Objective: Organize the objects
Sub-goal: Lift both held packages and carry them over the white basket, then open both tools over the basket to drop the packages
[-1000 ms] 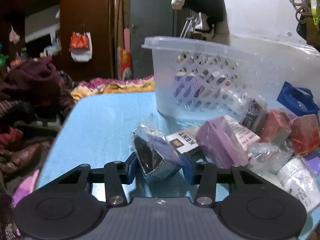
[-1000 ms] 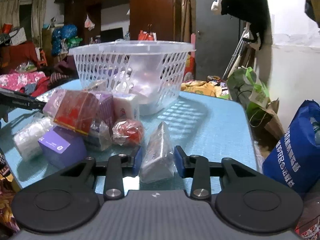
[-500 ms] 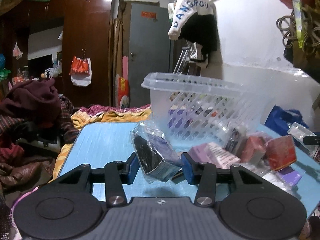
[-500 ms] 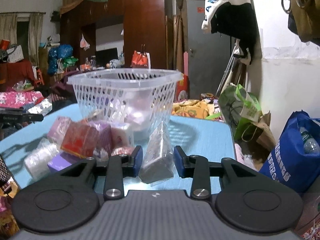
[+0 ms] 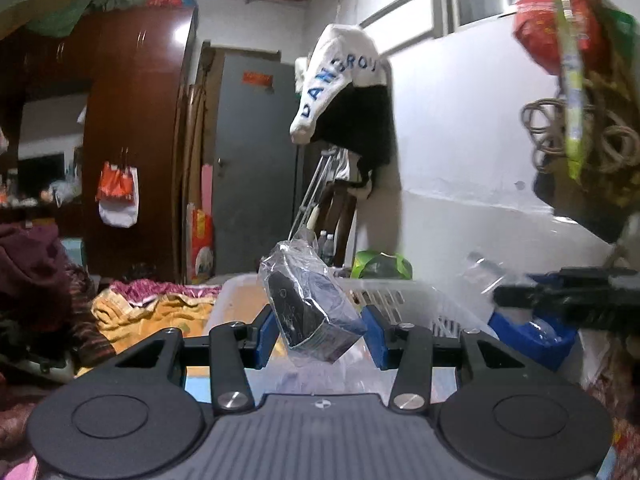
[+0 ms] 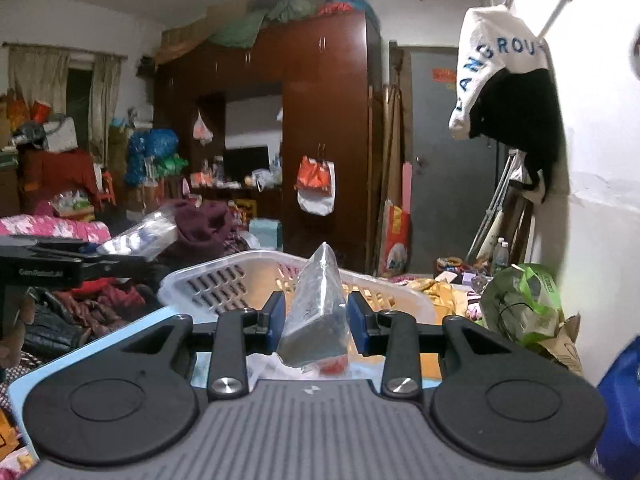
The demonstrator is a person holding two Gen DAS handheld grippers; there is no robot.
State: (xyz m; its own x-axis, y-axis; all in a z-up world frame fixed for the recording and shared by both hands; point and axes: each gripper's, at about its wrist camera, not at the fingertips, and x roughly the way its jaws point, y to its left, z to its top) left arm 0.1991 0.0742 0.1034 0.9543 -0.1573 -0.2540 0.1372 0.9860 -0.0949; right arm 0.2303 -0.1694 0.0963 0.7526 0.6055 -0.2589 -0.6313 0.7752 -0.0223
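Both grippers are in the carry step, each holding a packet up over the basket [image 5: 404,292]. The left gripper [image 5: 320,330] has its jaws closed on a dark packet [image 5: 312,312] wrapped in clear plastic, tilted, with the basket's rim just behind it. The right gripper [image 6: 316,322] has its jaws clamped on a grey packet [image 6: 316,320], also in clear film that peaks above it (contents too blurred to name). The next move likely calls for bringing each packet past the white rim, lowering it inside, and only then opening the jaws. The blue table [image 6: 120,334] edge shows below the right gripper.
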